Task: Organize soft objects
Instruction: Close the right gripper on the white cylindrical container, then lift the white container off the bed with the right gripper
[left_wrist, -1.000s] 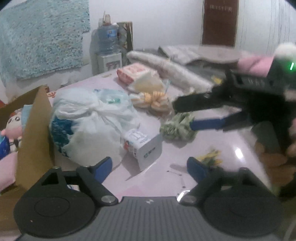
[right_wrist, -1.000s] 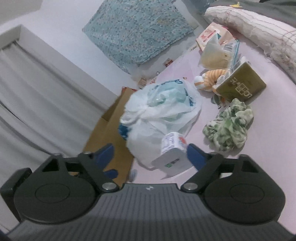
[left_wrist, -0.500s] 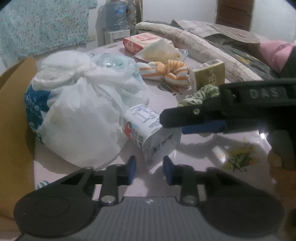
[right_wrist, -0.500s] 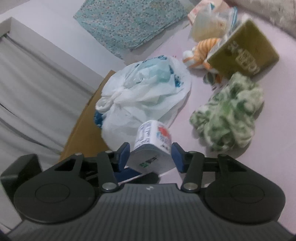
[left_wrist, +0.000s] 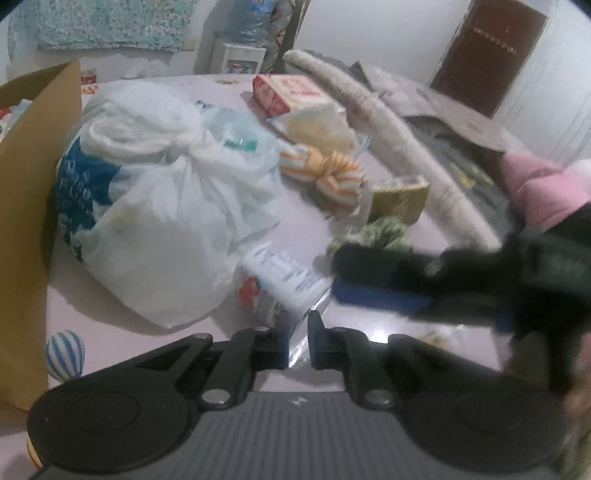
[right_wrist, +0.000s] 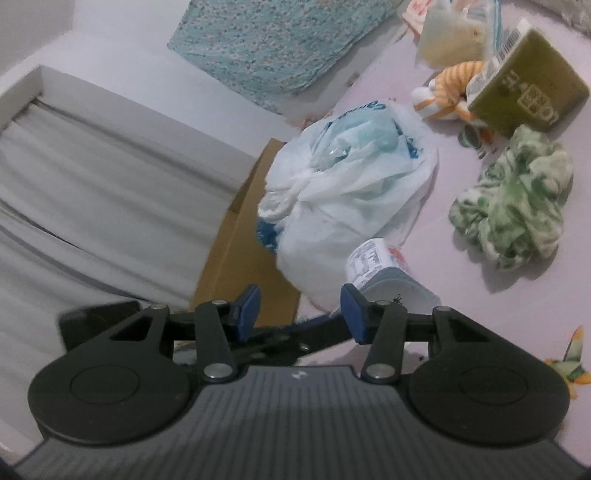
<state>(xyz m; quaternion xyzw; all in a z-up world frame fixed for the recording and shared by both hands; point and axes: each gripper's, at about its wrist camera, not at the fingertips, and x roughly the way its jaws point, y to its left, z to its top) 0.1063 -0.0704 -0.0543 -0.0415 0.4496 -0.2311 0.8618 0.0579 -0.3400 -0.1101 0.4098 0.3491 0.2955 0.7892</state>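
Note:
A soft white packet with red and blue print (left_wrist: 275, 282) lies on the pink table beside a tied white plastic bag (left_wrist: 159, 206). My left gripper (left_wrist: 297, 341) is nearly shut on the packet's clear flap. My right gripper (right_wrist: 300, 314) stands open just left of the packet (right_wrist: 384, 273), holding nothing; it shows blurred in the left wrist view (left_wrist: 388, 280). A green and white scrunchie (right_wrist: 513, 218) lies right of the bag. An orange striped plush (left_wrist: 325, 171) lies behind it.
A brown cardboard box (left_wrist: 26, 206) stands at the left table edge. An olive box (right_wrist: 528, 96), a red and white pack (left_wrist: 288, 92), a clear bag (left_wrist: 317, 127) and a rolled blanket (left_wrist: 388, 140) lie further back.
My left gripper has closed from wide open to almost shut at the packet's near end. My right gripper narrowed around the packet, then shifted left of it and opened somewhat.

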